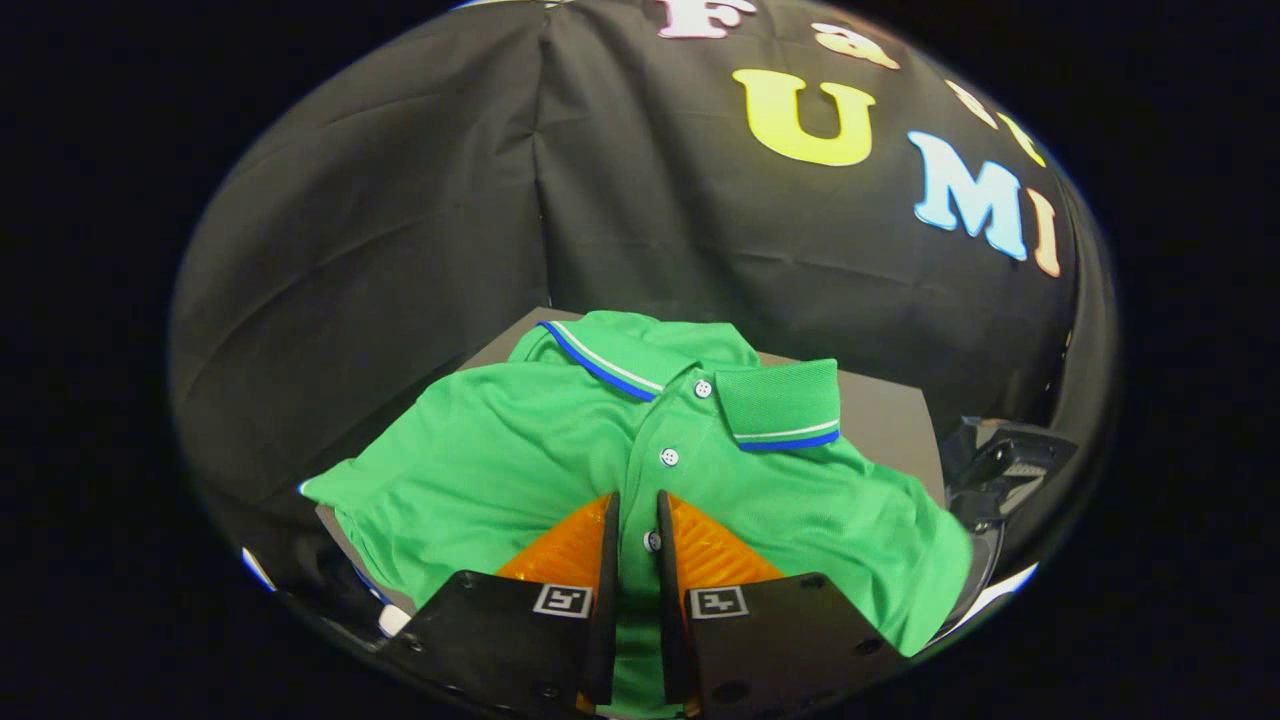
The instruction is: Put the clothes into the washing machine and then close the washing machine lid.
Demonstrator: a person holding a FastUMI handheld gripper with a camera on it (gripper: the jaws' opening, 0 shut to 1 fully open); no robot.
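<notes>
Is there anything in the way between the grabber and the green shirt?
Nothing visible. The gripper is already on the green polo shirt, its jaws nearly closed around the button placket, a strip of fabric and one button between them. The shirt lies on a grey surface.

the gripper (636, 505) is held low and pointed forward, its two fingers (607, 560) drawn close together with only a narrow gap left between them. cloth is seen in that gap, but a firm pinch cannot be confirmed.
</notes>
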